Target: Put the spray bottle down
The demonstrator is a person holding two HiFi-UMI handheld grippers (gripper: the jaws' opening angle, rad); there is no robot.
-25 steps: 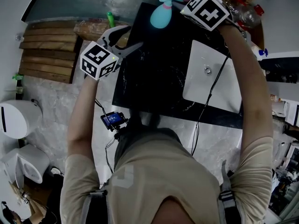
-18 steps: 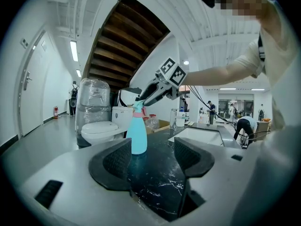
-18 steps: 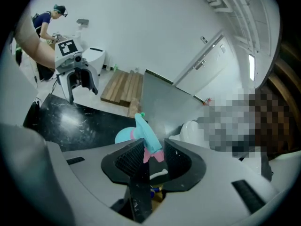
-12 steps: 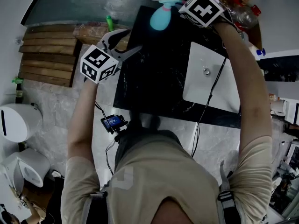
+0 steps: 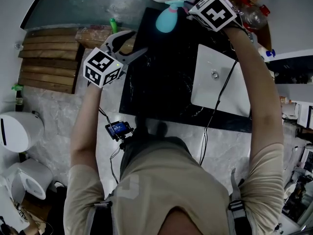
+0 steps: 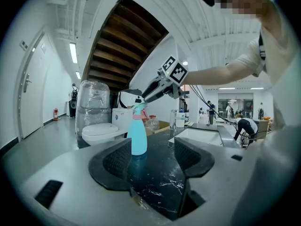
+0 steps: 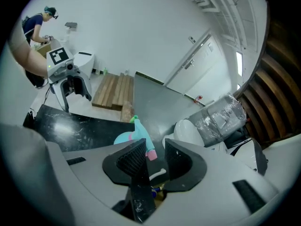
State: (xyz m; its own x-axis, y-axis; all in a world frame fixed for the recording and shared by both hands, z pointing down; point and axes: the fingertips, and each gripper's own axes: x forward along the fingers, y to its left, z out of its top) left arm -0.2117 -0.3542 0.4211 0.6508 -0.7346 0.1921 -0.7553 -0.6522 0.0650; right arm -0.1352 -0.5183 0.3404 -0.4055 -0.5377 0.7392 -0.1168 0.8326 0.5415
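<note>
Light-blue plastic spray bottle point(image 5: 165, 19) with pink collar and teal trigger head: stands upright, base flat on the black, white-veined marble countertop point(image 5: 161, 82). It is near the far edge of that top, to the left of the white rectangular sink basin point(image 5: 217, 84) set into the same top.

Right gripper point(image 5: 189, 6): comes in from the right, angled downward, jaw tips at the trigger head of the spray bottle. Its jaws have just been closing. The top of the bottle is between them, and the right gripper view shows the pink collar in the narrow gap. The jaws are clamped on the bottle's head while the bottle rests on the countertop.

Left gripper point(image 6: 153, 161): held over the left edge of the countertop, pointing nearly level toward the spray bottle and well apart from it. Jaws released and spread wide, with nothing between the pads. Only the marble surface and the distant bottle show through the gap.

Surroundings: a black cable point(image 5: 222, 94) runs from the right gripper across the sink basin. A white toilet point(image 6: 99, 133) stands beyond the far edge of the countertop, with a bulky plastic-wrapped part behind it. Brown wooden slatted steps point(image 5: 49, 53) lie on the floor to the left of the countertop
</note>
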